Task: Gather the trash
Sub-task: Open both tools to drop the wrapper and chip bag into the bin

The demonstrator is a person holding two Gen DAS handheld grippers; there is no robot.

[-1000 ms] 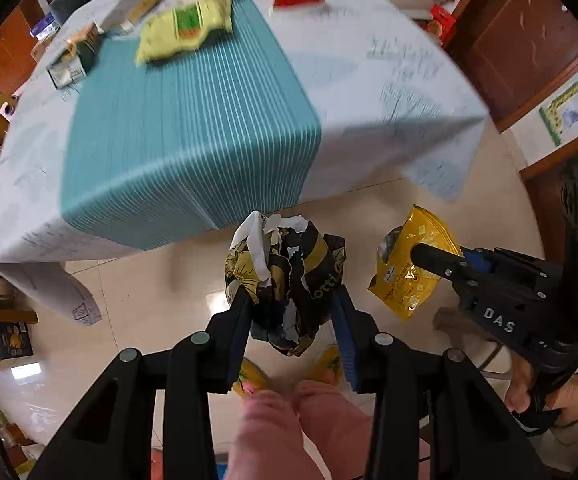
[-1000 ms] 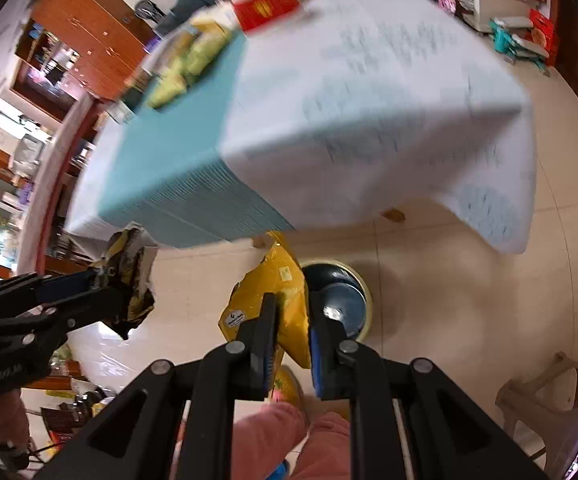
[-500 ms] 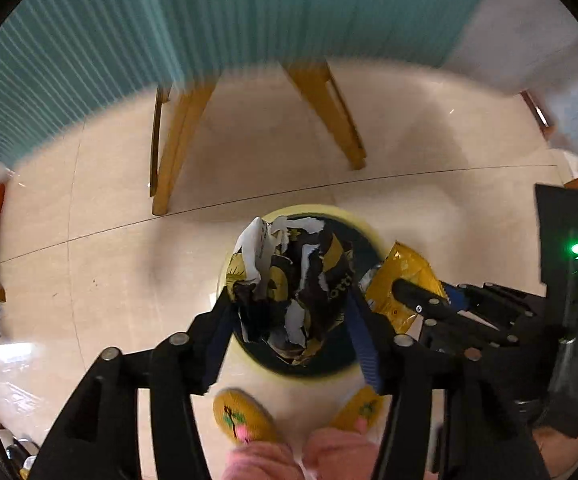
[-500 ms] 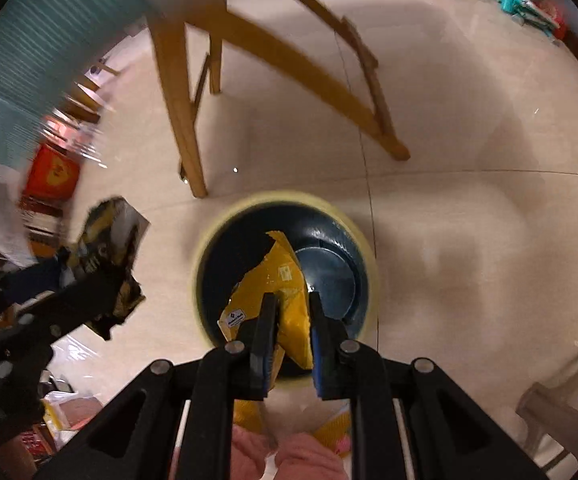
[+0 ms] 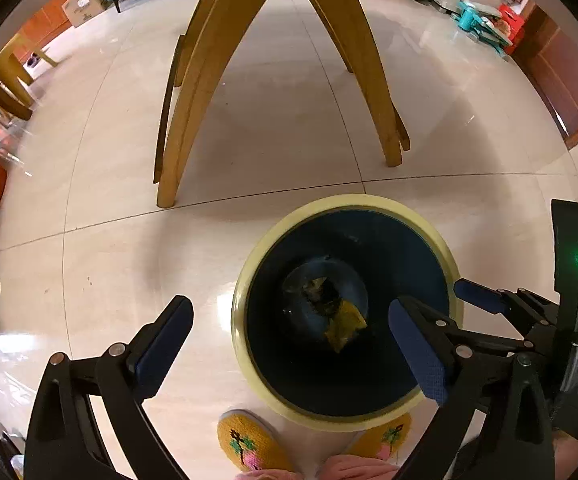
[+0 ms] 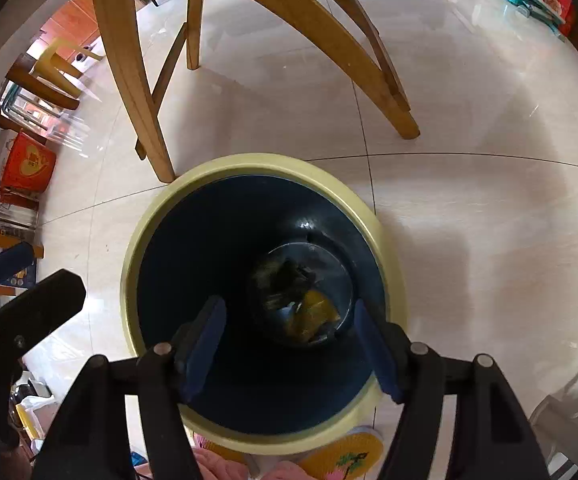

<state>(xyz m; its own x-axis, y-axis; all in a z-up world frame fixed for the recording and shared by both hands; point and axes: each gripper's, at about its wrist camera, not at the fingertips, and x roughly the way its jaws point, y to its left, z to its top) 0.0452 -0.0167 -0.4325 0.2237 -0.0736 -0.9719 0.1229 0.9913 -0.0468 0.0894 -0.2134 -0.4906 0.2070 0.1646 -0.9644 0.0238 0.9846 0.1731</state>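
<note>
Wrappers (image 5: 343,322), one yellow and one dark, lie at the bottom of the round bin (image 5: 345,200) on the tiled floor (image 5: 109,264). Above it the left gripper (image 5: 293,344) and right gripper (image 6: 289,340) have just been opening and now stand spread, nothing between them.

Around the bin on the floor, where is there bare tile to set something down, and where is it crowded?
Bare tile lies left of the bin, short of the wooden table legs, and right of it in the right wrist view. Crowded: the slippers at its near rim.
</note>
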